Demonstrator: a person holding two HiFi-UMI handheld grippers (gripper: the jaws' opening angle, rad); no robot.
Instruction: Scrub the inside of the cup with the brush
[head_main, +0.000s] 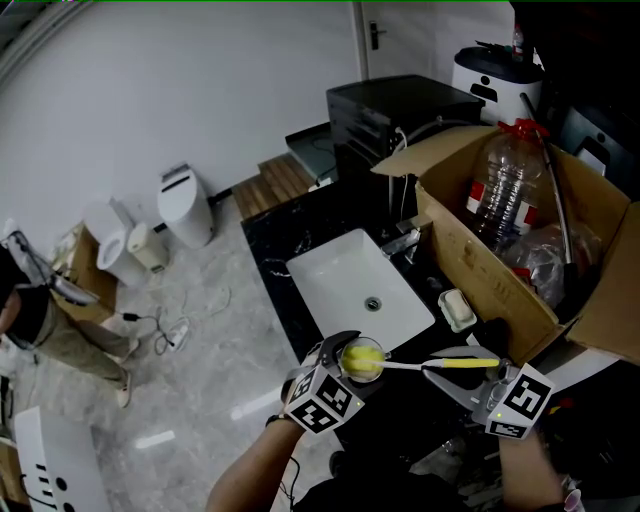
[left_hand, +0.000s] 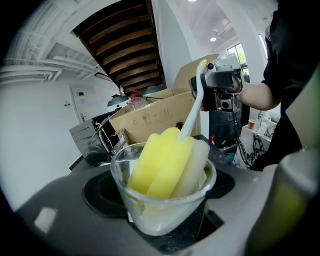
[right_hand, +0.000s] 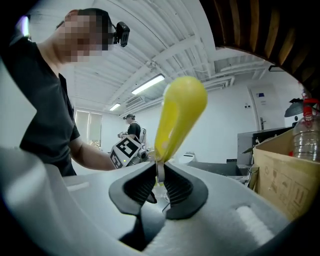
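Cup: the clear glass cup (left_hand: 161, 207) was held up off the desk (head_main: 268, 235), just in front of the near end of the sink, with its mouth tipped towards the other hand.
Left hand-held gripper: the left hand-held gripper (head_main: 352, 366) was clenched on the cup, with a jaw against either side of the glass wall.
Brush: the brush (left_hand: 169, 161) had its yellow and white sponge head down inside the cup. The head filled most of the cup and stood up above the rim. A thin white stem ran out from it to a yellow handle.
Right hand-held gripper: the right hand-held gripper (right_hand: 159, 181) was grasping the brush by its handle, jaws pinched almost together on it.
Sink: a white rectangular sink (head_main: 335, 270) was set into the black desk, just beyond the cup.
Box: an open cardboard box (head_main: 470, 255) stood on the desk to the right of the sink, with a clear plastic bottle (head_main: 505, 185) inside it.
Floor: a white bin (head_main: 185, 205) stood against the wall, well apart from the desk.
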